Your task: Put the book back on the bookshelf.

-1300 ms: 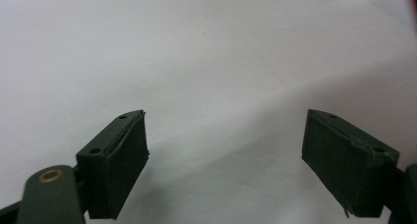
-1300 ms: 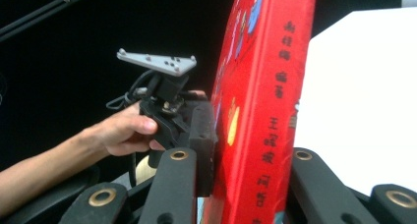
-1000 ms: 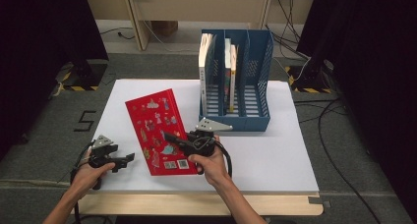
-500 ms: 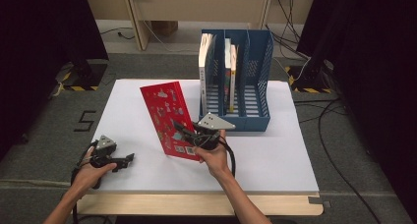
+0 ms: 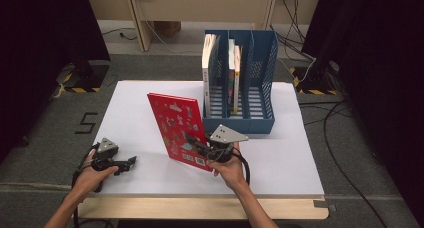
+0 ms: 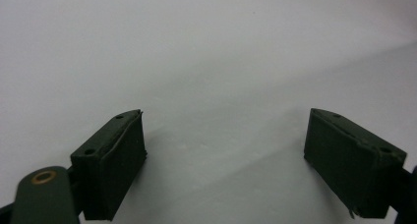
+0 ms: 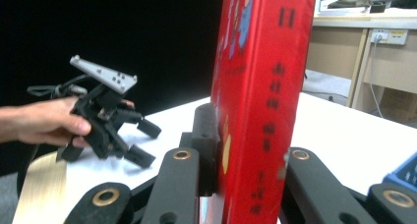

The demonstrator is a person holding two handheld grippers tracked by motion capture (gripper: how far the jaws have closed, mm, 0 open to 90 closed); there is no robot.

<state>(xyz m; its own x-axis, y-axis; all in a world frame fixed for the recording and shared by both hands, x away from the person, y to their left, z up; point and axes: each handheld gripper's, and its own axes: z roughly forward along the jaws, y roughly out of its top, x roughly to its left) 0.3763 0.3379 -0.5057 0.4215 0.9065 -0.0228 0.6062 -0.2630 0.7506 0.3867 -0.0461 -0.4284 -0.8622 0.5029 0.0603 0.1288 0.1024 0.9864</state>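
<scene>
High view: the white tabletop (image 5: pixel 150 95) carries a blue file rack (image 5: pixel 260 123) just beyond the right tool (image 5: pixel 200 147), with a few books (image 5: pixel 209 63) standing in its left compartments. The red book (image 5: pixel 175 123) stands tilted on its lower edge, directly ahead of the right tool, whose jaws are clamped on the book's lower near corner. In the right gripper view the spine (image 7: pixel 265 101) rises between those jaws. The left tool (image 5: pixel 126 163) rests low on the tabletop, well to the book's left, jaws spread apart with nothing between them.
</scene>
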